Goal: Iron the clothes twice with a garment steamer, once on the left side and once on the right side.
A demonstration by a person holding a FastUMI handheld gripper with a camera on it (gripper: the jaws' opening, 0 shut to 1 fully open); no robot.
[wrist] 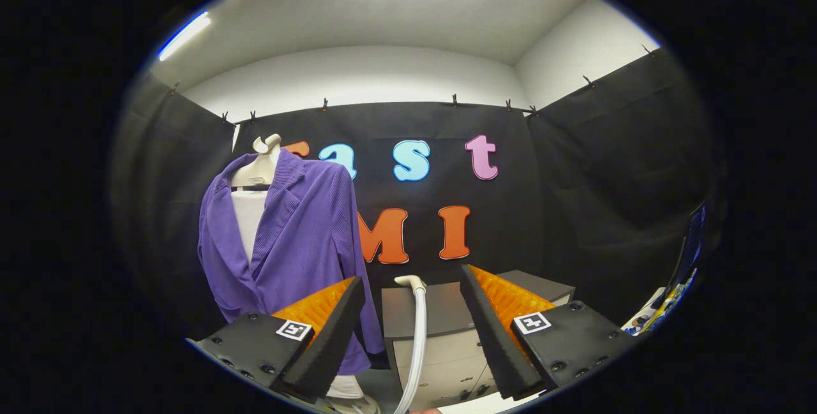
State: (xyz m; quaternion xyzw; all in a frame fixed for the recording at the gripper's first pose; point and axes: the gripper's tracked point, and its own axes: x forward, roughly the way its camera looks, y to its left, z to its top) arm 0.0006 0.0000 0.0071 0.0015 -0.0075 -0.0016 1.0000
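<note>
Hanging beyond gripper (412, 286) (spread): purple jacket (300, 235) | steamer hose (418, 331) between fingers

A: Jacket (300, 242)?
B: Far left, on a mannequin (254, 175), beyond the left finger.
A: Hose (416, 331)?
B: Between the spread fingers of the gripper (412, 331), touching neither, running up before a cabinet (440, 331).
A: Cabinet?
B: Right of the jacket, against the far wall.

One jacket (300, 235), one mannequin (255, 175), one hose (418, 337), one cabinet (440, 344).
</note>
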